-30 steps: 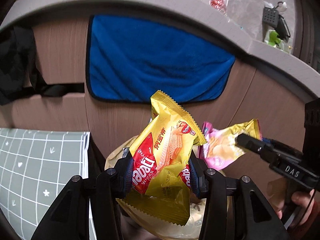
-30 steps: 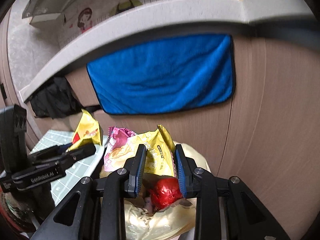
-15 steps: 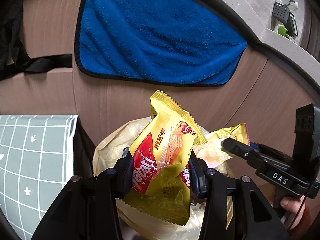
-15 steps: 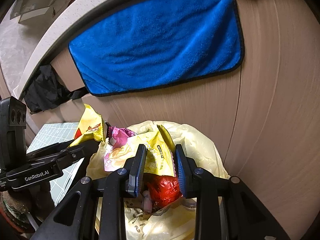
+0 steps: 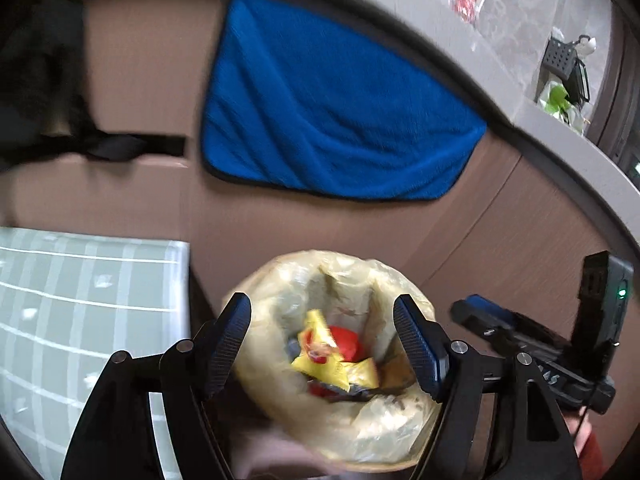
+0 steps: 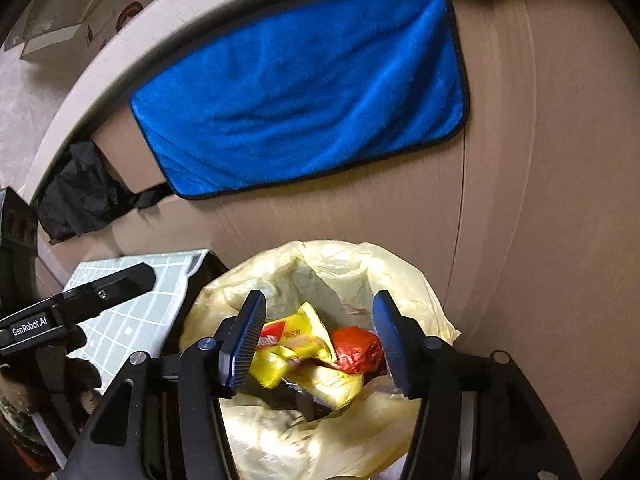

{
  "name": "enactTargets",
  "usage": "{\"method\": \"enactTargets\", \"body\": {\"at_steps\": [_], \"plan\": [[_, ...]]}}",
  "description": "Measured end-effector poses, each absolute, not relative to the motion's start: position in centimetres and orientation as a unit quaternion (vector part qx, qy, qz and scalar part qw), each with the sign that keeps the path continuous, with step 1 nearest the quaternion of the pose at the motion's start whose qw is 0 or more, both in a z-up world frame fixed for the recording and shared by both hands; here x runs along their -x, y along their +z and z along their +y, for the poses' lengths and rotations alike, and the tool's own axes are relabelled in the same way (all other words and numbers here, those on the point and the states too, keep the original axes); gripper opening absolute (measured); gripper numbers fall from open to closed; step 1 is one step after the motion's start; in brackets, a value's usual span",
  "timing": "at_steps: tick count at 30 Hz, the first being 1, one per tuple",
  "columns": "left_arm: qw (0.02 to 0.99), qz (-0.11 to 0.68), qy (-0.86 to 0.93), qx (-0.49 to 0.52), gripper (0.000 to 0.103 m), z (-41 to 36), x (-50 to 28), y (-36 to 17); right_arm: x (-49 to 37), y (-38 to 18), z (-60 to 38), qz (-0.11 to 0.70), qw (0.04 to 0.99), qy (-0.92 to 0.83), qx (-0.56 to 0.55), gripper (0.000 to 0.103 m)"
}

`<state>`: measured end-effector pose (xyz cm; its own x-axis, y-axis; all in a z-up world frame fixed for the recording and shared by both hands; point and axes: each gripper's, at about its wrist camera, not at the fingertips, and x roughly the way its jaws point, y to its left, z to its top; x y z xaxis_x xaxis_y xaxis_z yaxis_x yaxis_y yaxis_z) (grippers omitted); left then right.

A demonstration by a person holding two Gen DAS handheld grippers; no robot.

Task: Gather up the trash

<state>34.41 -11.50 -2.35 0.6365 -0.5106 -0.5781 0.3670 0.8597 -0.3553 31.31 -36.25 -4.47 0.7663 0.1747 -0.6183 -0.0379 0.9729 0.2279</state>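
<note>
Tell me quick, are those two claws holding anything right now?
Left gripper: jaws opening, nothing between them, above the trash bag.
Right gripper: jaws opening, nothing gripped; the yellow wrapper lies in the bag below.

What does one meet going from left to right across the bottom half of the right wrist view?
Black left gripper → pale green grid-patterned mat → yellow snack wrapper → crumpled red wrapper → brown wooden cabinet panel.
</note>
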Motion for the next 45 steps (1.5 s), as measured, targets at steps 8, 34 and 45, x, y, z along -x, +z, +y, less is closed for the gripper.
{"method": "enactTargets", "body": {"at_steps": [8, 34, 45], "plan": [[0.949, 0.282, -0.137, 0.041, 0.074, -5.6, -23.9, 1.0, -23.8, 0.5, -32.0, 0.275, 0.956, 0.068, -0.077, 0.055], [0.972, 0.233, 0.011, 0.017, 0.074, -0.3, -1.5, 1.3, -2.2, -0.4, -21.5, 0.244, 0.964, 0.105, -0.008, 0.07], [0.974, 0.227, 0.009, 0.018, 0.074, -0.4, -0.5, 1.7, -1.4, -0.2, -21.6, 0.241, 0.965, 0.104, -0.015, 0.07]]}}
